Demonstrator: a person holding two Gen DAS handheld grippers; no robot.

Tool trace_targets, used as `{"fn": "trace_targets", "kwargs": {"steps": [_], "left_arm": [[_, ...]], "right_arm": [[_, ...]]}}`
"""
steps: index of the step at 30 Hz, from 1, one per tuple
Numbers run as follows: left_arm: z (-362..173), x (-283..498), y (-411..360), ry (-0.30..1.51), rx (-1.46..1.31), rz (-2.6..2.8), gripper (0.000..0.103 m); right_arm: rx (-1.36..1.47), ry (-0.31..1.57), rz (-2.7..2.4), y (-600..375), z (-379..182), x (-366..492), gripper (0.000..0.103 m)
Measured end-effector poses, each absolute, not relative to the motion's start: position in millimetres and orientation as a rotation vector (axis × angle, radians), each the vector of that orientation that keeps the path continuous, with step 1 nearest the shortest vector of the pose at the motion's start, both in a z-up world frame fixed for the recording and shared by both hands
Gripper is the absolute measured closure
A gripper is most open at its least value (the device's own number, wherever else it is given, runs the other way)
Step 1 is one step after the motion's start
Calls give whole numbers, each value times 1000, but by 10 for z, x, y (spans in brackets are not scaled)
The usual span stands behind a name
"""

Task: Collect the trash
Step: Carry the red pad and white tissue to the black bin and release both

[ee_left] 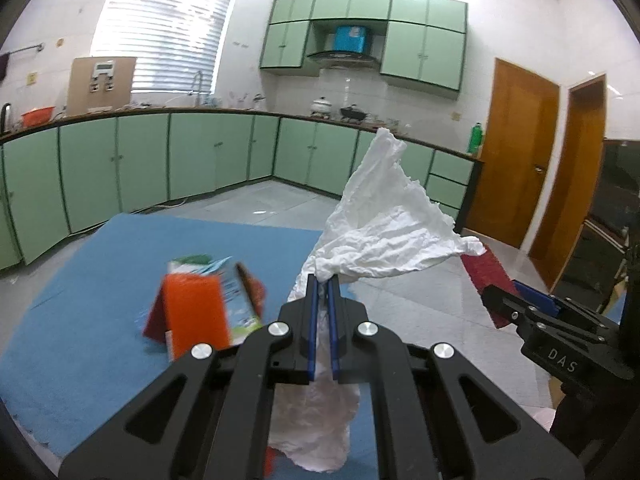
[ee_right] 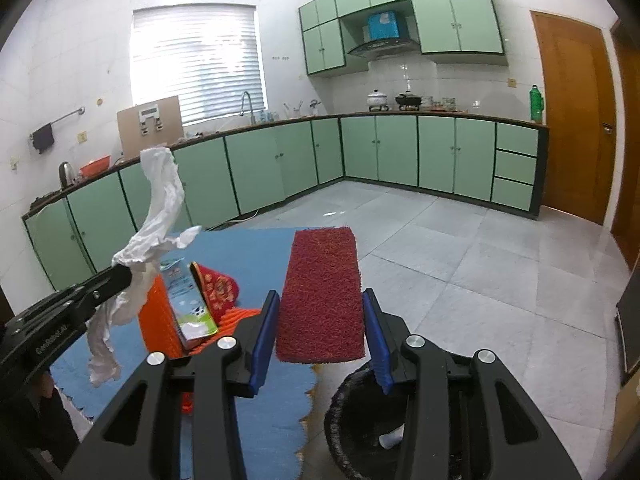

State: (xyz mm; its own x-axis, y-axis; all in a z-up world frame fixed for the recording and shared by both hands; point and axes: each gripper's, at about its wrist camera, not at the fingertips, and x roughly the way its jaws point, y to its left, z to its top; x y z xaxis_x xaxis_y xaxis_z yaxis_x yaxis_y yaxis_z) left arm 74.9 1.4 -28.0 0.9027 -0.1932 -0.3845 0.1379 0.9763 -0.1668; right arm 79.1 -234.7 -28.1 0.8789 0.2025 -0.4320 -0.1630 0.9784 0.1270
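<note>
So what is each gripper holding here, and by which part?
The left gripper is shut on a crumpled white tissue, pinched near its middle, with both ends loose. The right gripper is open and holds nothing.

Carton (ee_right: 188, 304) on mat (ee_right: 256, 256), bin (ee_right: 340, 412) to its right.

The crumpled tissue (ee_left: 384, 224) at the left view's one o'clock looks like thin, matt, wrinkled paper. The red mat (ee_right: 322, 292) at twelve o'clock in the right view is coarse, bristly fibre. The blue mat (ee_left: 100, 280) looks soft and matt; the floor tiles (ee_right: 460, 248) are glossy.
</note>
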Motion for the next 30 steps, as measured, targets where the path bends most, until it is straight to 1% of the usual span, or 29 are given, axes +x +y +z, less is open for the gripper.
{"fn": "trace_targets", "kwargs": {"steps": [8,15,22,30], "left_arm": [[-228,903,-499,389,-142,-300,99],[-334,1091,-976,409,-147,-415,99],[-549,1312,-1349,452,-146,-487,99],[-911,1658,-1689,533,-121,-512,99]], "right_arm": [[66,437,109,-2688,-199,738,62],[77,440,24,-3066,-233,719,62],[101,462,-42,-3406,-391,769,62],[133,543,-74,-3702,-788,1007,62]]}}
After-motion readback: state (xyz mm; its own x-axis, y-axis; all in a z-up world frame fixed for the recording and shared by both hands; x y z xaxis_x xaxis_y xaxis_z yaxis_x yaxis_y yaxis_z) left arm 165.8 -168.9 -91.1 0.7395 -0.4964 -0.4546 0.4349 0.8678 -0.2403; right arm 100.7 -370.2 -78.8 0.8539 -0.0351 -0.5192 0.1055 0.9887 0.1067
